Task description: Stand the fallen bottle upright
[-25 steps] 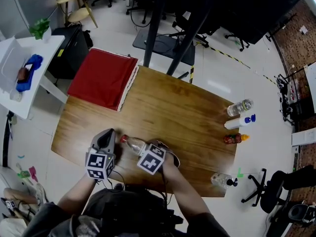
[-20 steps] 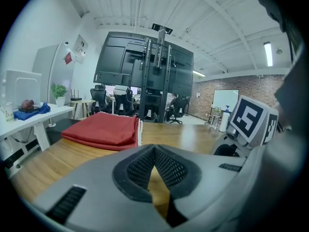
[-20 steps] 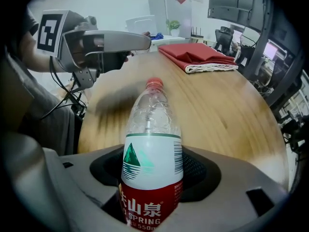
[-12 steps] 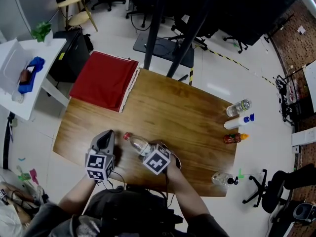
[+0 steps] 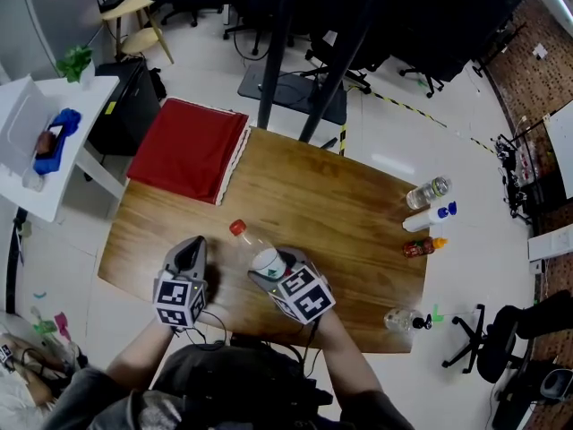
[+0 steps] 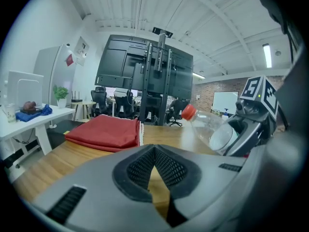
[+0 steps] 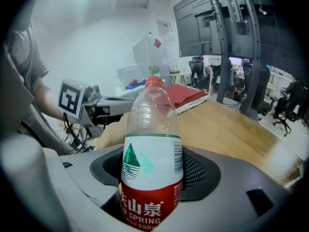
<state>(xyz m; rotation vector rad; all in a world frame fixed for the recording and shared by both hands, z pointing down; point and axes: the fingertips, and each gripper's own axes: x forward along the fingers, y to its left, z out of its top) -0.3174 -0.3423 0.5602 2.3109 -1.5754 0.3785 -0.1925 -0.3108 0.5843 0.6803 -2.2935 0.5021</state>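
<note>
**Wooden counter, bottle gripped at a lean**

The wooden counter [image 5: 349, 209] carries a red cloth [image 5: 188, 148] at its 10 o'clock corner and spare bottles [image 5: 428, 218] near its 3 o'clock edge. At 7 o'clock, the right hand-held gripper [image 5: 276, 274] clamps the labelled lower half of the clear bottle [image 5: 252, 245], which leans with its red cap toward 11 o'clock. Beside it, at 9 o'clock, the left hand-held gripper [image 5: 190, 253] is closed and empty.

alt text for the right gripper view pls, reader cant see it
The right gripper is closed on a clear, red-capped bottle by its labelled body, cap pointing away over a wooden table. Behind it are the left gripper and a folded red cloth.
</note>
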